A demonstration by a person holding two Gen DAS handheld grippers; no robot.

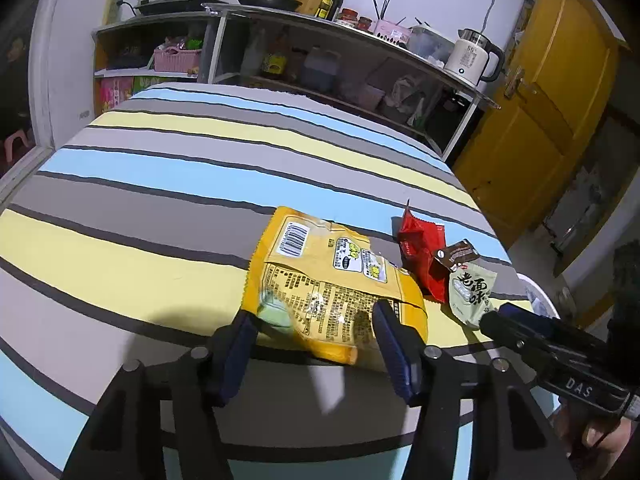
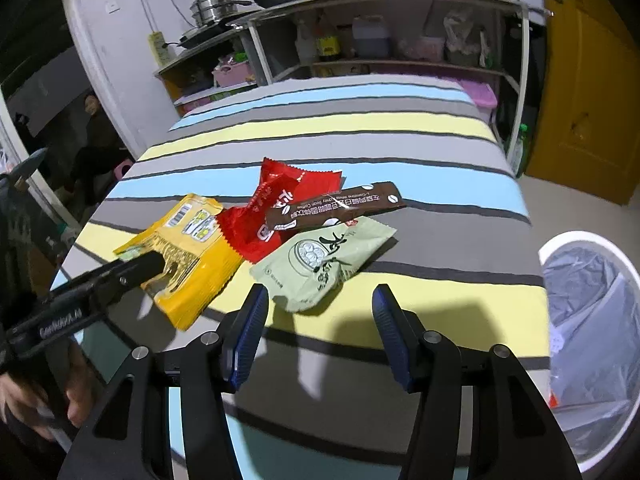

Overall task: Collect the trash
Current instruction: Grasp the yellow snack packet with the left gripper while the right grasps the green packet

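Four wrappers lie on the striped bed cover (image 1: 168, 168): a yellow packet (image 1: 320, 276), a red wrapper (image 1: 420, 248), a brown coffee stick (image 1: 458, 254) and a pale green packet (image 1: 472, 292). My left gripper (image 1: 316, 324) is open, its blue pads on either side of the yellow packet's near end without pressing it. In the right wrist view my right gripper (image 2: 320, 300) is open just in front of the green packet (image 2: 320, 260). The packet's near corner shows between its tips. The brown stick (image 2: 336, 204) lies across the red wrapper (image 2: 272, 208).
A white bin (image 2: 580, 246) with a clear liner stands off the bed's right edge. Behind the bed a metal shelf unit (image 1: 344, 32) holds pans, bottles and a kettle (image 1: 472, 56). A yellow door (image 1: 540, 92) is at right. A hand (image 2: 24, 400) holds the left gripper.
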